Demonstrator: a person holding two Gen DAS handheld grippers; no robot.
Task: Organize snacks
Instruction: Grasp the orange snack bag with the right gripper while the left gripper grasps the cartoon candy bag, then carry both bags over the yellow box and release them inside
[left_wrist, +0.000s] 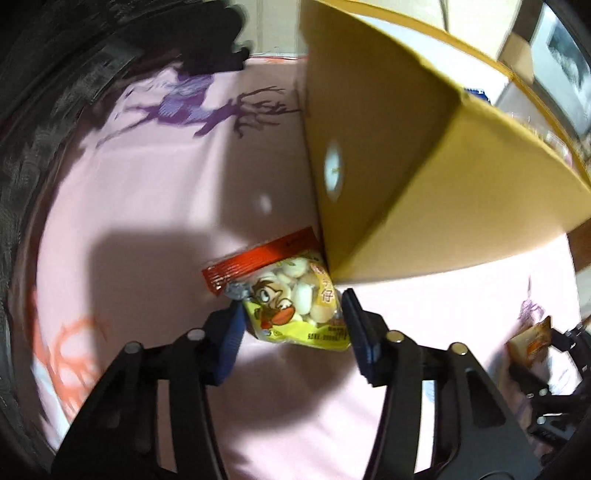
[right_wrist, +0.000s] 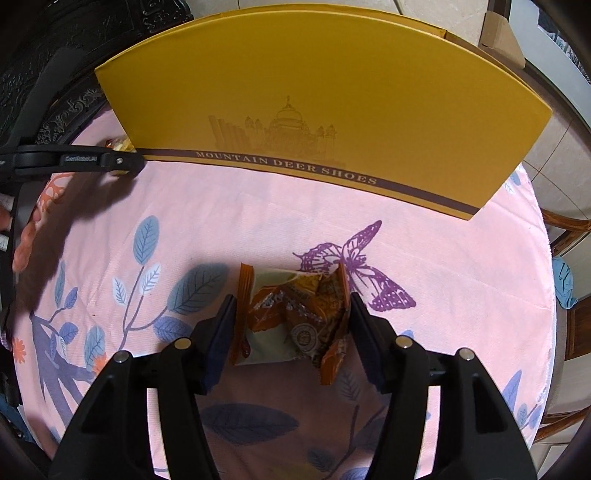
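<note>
My left gripper (left_wrist: 291, 314) is shut on a yellow and red snack bag (left_wrist: 291, 295) with a cartoon face, held right at the near corner of the yellow shoe box (left_wrist: 388, 166). My right gripper (right_wrist: 291, 321) is shut on a crumpled orange and white snack packet (right_wrist: 291, 317), just above the pink cloth, in front of the box's long side (right_wrist: 314, 110) marked "Mountain Deer Shoes". The left gripper (right_wrist: 122, 162) also shows in the right wrist view at the box's left end. The right gripper's packet (left_wrist: 532, 343) shows at the left view's right edge.
A round table under a pink cloth (right_wrist: 221, 221) printed with leaves, a purple butterfly (right_wrist: 358, 273) and a purple deer (left_wrist: 192, 107). Dark carved furniture (right_wrist: 74, 55) stands behind at the left. Wooden chair parts (right_wrist: 569, 229) lie off the right edge.
</note>
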